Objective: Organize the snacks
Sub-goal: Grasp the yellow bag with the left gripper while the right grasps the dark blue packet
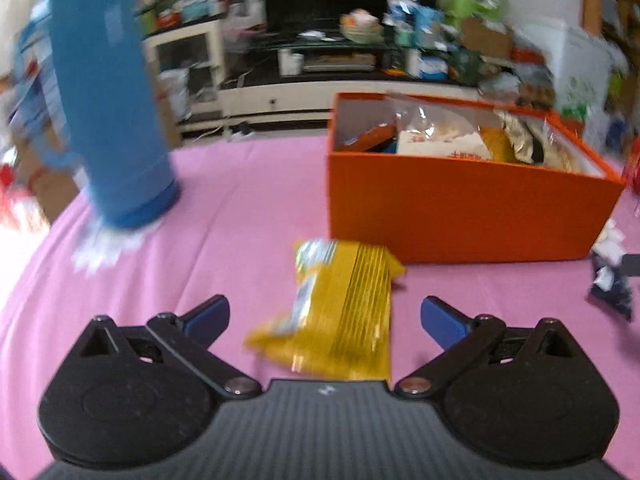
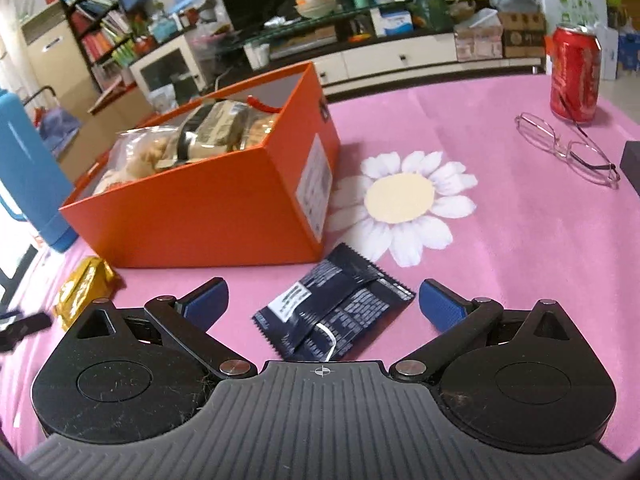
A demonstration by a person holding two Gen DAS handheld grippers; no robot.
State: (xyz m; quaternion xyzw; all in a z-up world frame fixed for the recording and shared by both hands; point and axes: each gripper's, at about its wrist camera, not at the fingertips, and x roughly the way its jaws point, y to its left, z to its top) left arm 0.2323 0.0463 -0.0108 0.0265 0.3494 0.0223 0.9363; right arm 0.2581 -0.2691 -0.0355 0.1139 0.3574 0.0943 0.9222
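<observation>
An orange box (image 1: 460,212) holding several snack packs stands on the pink tablecloth; it also shows in the right wrist view (image 2: 200,216). A yellow snack pack (image 1: 336,304) lies flat in front of the box, between the fingers of my open left gripper (image 1: 325,318); it also shows in the right wrist view (image 2: 82,288). A dark navy snack pack (image 2: 332,308) lies flat between the fingers of my open right gripper (image 2: 323,302); it also shows at the left wrist view's right edge (image 1: 612,280). Neither gripper holds anything.
A tall blue flask (image 1: 108,96) stands left of the box. A red can (image 2: 576,72), glasses (image 2: 568,148) and a dark object (image 2: 632,160) sit at the right of the table. A daisy print (image 2: 400,200) marks the cloth. Cluttered shelves lie beyond.
</observation>
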